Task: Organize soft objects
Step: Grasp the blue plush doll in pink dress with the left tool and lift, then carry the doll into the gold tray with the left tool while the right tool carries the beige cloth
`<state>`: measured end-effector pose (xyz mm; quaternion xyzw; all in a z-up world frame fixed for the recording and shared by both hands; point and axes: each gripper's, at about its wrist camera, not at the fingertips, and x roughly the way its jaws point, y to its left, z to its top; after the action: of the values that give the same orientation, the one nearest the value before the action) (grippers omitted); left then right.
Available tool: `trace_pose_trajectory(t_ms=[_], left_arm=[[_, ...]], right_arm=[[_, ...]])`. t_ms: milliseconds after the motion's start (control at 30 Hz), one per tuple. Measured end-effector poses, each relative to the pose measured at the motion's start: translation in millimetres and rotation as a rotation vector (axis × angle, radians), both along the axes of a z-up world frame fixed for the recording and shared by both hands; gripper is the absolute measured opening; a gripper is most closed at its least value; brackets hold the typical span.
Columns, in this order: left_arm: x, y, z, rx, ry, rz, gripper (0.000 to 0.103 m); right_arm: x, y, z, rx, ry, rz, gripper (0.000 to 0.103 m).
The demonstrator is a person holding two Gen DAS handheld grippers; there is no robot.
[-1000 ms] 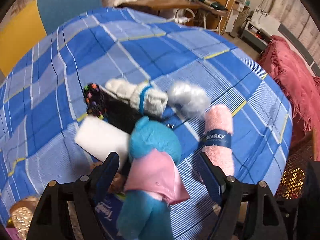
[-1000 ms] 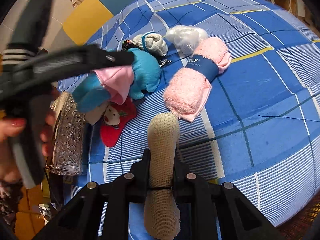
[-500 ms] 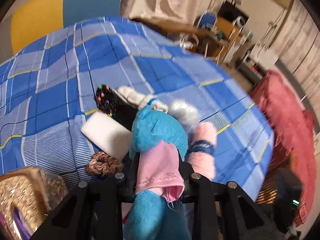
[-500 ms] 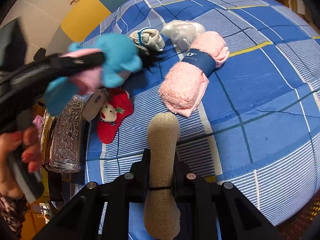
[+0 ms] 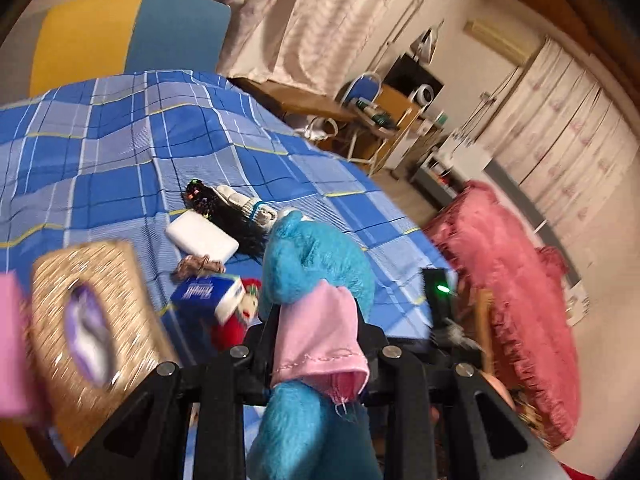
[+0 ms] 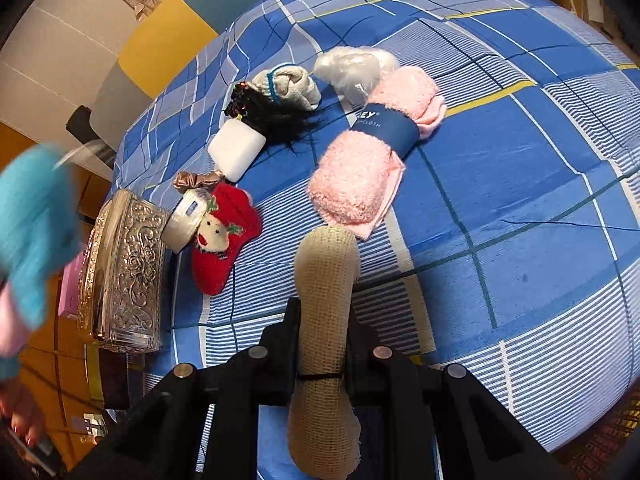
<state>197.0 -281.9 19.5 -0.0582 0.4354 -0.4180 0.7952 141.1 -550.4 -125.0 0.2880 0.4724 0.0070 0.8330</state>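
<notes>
Bed [image 6: 520, 200] carrying the loose soft items. Blue plush toy [image 5: 320, 264], clamped at its pink-clothed middle by the left hand-held gripper [image 5: 316, 344], long axis along the fingers, above the bed edge. Right hand-held gripper [image 6: 322, 344] grasps a beige bandage roll [image 6: 324, 288].

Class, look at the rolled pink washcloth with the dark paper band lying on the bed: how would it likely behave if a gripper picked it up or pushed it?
The pink washcloth looks fluffy, so it probably squashes under the pads. Its dark band likely holds the roll together, though the loose end may flop. Being roughly cylindrical, it might roll a little when pushed.
</notes>
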Motion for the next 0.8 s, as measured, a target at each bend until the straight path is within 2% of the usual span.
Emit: trace_pose_trajectory(t_ms=[200,367,500,633,733,800], left_arm=[[-10,101,26,-0.072,-0.021,0.139,0.027],[-7,190,21,-0.028,-0.042,0.320,0.027],[5,256,-3,0.005,-0.011,0.473,0.028],[18,310,-38,0.079,0.012,0.631,0.028],[30,339,-60,0.133,0.027,0.702,0.028],[41,358,-78,0.150,0.068,0.728,0.028]], right_arm=[[1,2,-1,-0.002,-0.016,0.003,0.018],[1,12,2,-0.052,-0.047,0.030,0.018],[2,19,6,-0.091,-0.086,0.045,0.018],[3,23,9,-0.123,-0.121,0.054,0.018],[1,23,14,-0.145,-0.131,0.033,0.018],[-5,22,19,-0.131,-0.150,0.008,0.018]])
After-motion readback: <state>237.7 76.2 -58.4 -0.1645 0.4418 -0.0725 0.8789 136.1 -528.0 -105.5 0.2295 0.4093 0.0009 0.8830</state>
